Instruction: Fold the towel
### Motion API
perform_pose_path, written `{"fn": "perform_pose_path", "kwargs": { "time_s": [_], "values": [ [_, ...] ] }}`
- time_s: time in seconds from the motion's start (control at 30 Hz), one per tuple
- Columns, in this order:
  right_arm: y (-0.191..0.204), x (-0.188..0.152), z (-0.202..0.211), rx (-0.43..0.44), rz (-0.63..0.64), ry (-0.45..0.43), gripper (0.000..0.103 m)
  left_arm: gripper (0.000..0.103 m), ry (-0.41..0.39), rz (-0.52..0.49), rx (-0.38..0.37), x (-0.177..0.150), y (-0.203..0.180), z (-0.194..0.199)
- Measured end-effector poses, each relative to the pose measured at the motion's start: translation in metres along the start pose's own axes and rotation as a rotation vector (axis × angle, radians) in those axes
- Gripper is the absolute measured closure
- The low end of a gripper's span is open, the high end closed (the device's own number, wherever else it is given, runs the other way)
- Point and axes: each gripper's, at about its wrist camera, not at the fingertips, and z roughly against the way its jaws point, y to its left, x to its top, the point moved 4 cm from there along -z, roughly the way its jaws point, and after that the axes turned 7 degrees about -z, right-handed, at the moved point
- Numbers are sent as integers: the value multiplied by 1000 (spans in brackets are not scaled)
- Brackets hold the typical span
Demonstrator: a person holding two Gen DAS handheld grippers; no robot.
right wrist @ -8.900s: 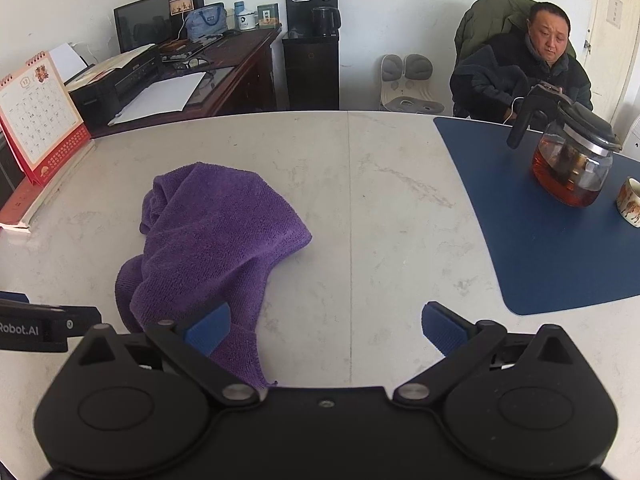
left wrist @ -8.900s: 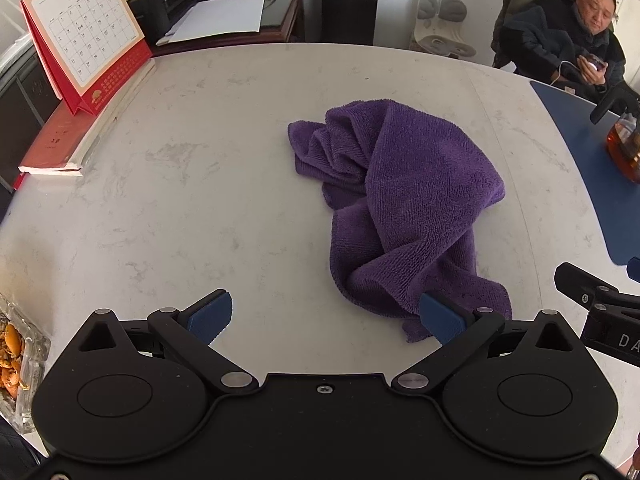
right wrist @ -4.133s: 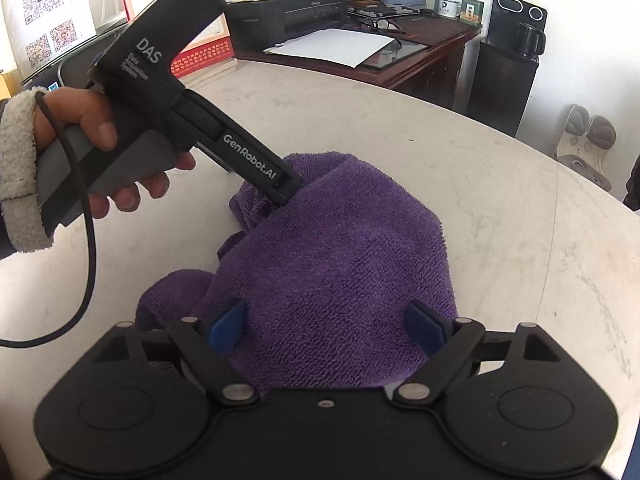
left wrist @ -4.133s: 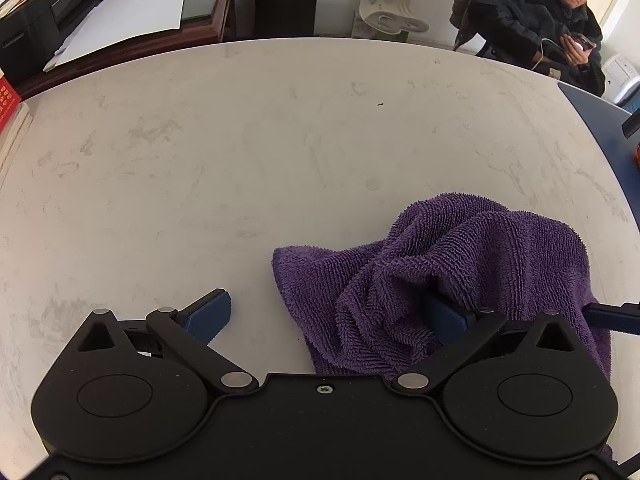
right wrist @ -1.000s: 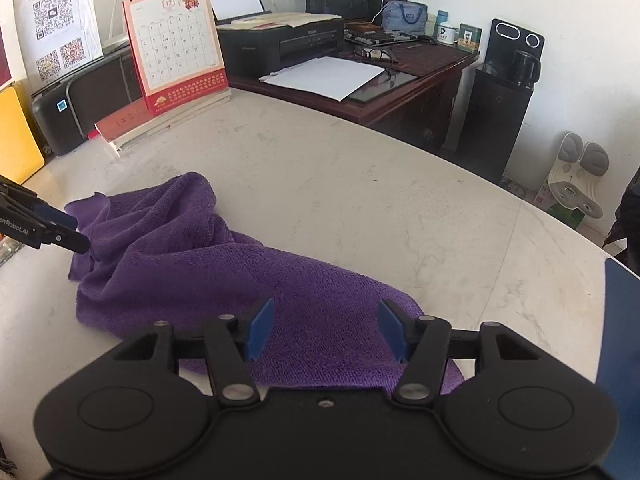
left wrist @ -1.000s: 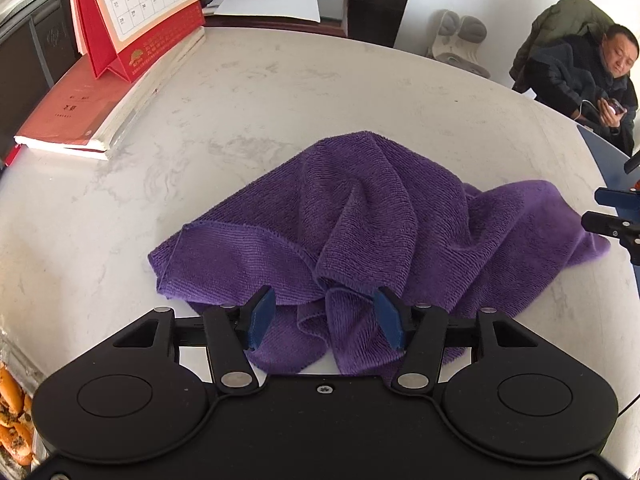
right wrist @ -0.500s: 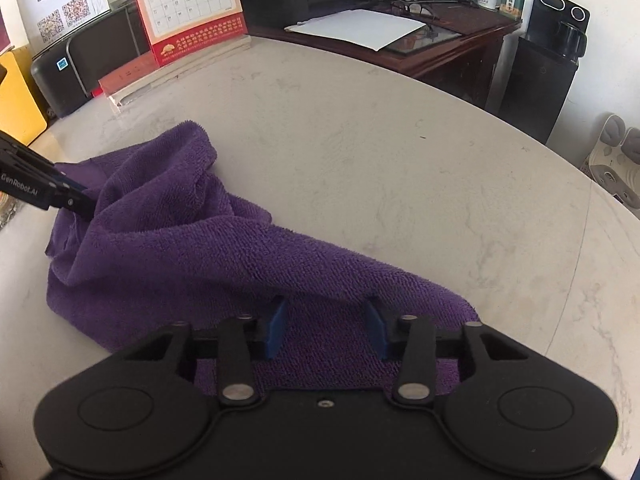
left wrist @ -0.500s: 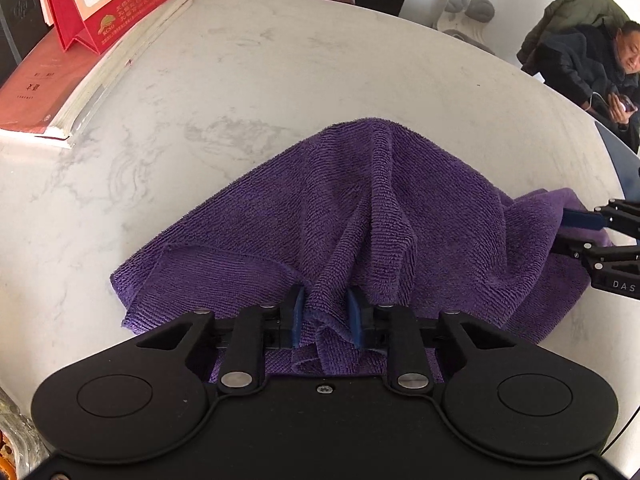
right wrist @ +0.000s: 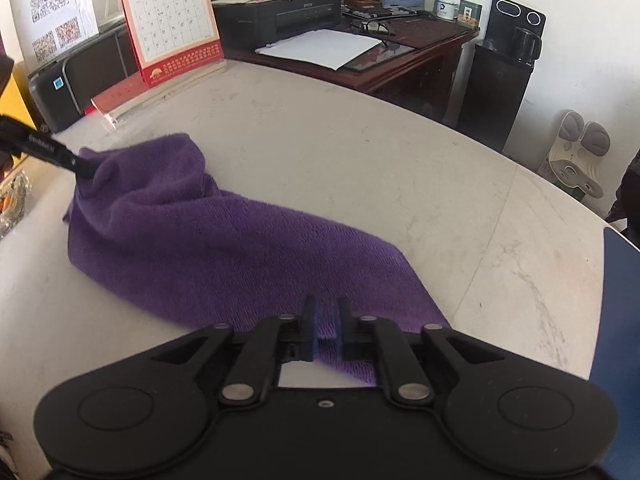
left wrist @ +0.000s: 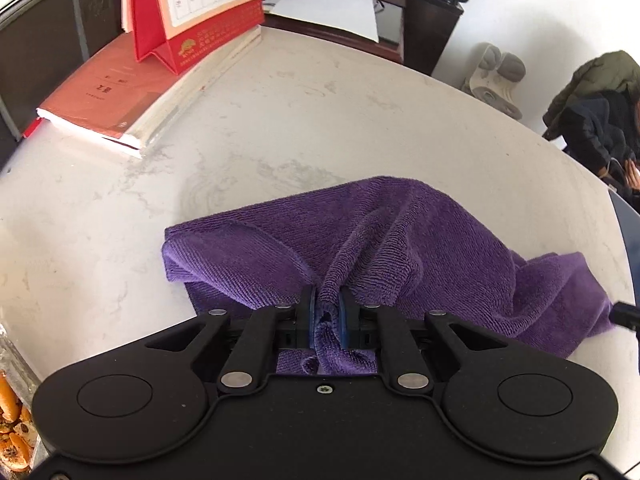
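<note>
A purple towel (left wrist: 400, 240) lies stretched across the white marble table (left wrist: 280, 140), rumpled in folds. My left gripper (left wrist: 328, 308) is shut on a bunched edge of the towel, cloth squeezed between its blue pads. In the right wrist view the same towel (right wrist: 224, 240) runs from lower right to upper left, where the left gripper's black fingers (right wrist: 76, 162) pinch its raised far end. My right gripper (right wrist: 325, 316) is shut on the near end of the towel. The right gripper's tip (left wrist: 626, 314) shows at the towel's right end in the left wrist view.
A red desk calendar (left wrist: 192, 12) stands on a red book (left wrist: 104, 96) at the table's far left. A blue mat (right wrist: 616, 308) covers the table's right side. A seated person (left wrist: 600, 120) is beyond the table. A dish of orange peels (left wrist: 12, 420) sits near the left edge.
Both grippers have gone from open around the towel to shut on it. The towel is now pulled longer between them, and its left end is lifted.
</note>
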Motion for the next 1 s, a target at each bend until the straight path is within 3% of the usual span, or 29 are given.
{"fn": "perform_pose_path", "kwargs": {
  "time_s": [0.13,0.2,0.33,0.37,0.43,0.47,0.5,0.87,1.0],
  "values": [
    [-4,-2,-12,-9,-36,7,51,92,10,0,30,2,5,-7],
    [-4,2,-22,13,-64,16,44,91,22,-3,34,2,5,-13],
    [6,3,-43,18,-14,57,41,91,30,0,41,2,6,-20],
    [8,2,-46,20,-4,57,43,91,31,0,43,2,7,-21],
    [6,0,-32,43,-12,59,65,90,31,-2,49,3,7,-24],
    [5,0,-24,55,-16,61,86,89,33,-2,52,3,8,-25],
    [3,-1,-17,67,-20,62,94,88,35,-1,54,3,9,-26],
    [-10,-9,62,199,-68,76,97,82,40,-11,57,0,10,-25],
    [-19,-34,109,134,-47,138,97,82,39,-36,59,-3,6,-14]
  ]
}}
